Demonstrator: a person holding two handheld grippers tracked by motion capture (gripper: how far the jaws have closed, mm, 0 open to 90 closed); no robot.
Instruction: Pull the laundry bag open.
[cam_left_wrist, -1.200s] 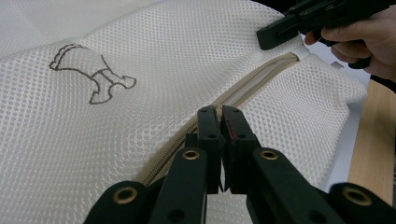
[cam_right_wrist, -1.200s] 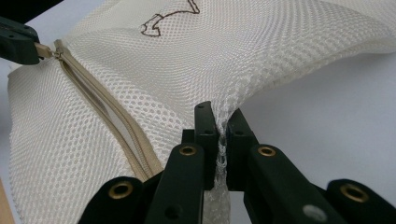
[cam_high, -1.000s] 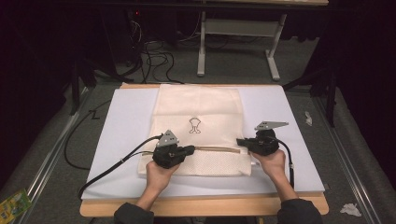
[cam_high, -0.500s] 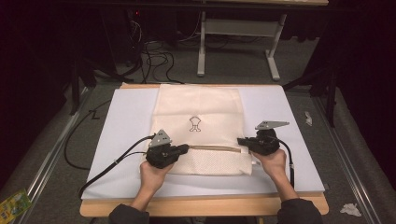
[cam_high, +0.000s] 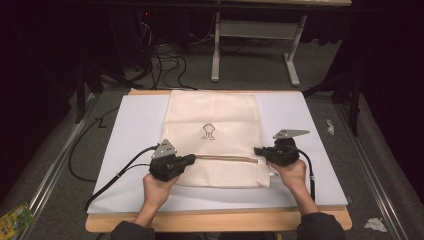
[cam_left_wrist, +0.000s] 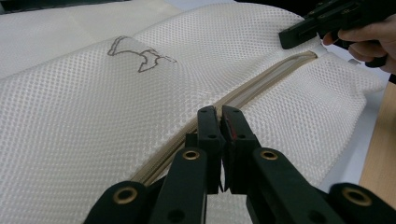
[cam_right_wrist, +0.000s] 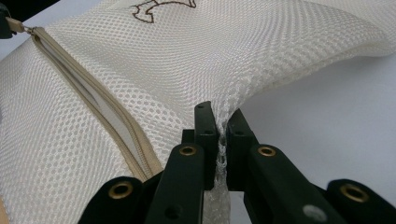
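My right claw (cam_right_wrist: 222, 126) pinches mesh bag (cam_high: 215, 120) near tabletop's front edge; left claw (cam_left_wrist: 220, 122) clamped on zipper pull, zipper (cam_left_wrist: 261, 81) partly open, remainder unopened.

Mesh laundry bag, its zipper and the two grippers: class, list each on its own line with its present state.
Mesh bag: flat on the white sheet, right edge pinched up.
Zipper: open along the stretch seen in the right gripper view.
Left gripper: jaws shut at the zipper; what they grip is unclear.
Right gripper: jaws shut on a fold of the bag's mesh.
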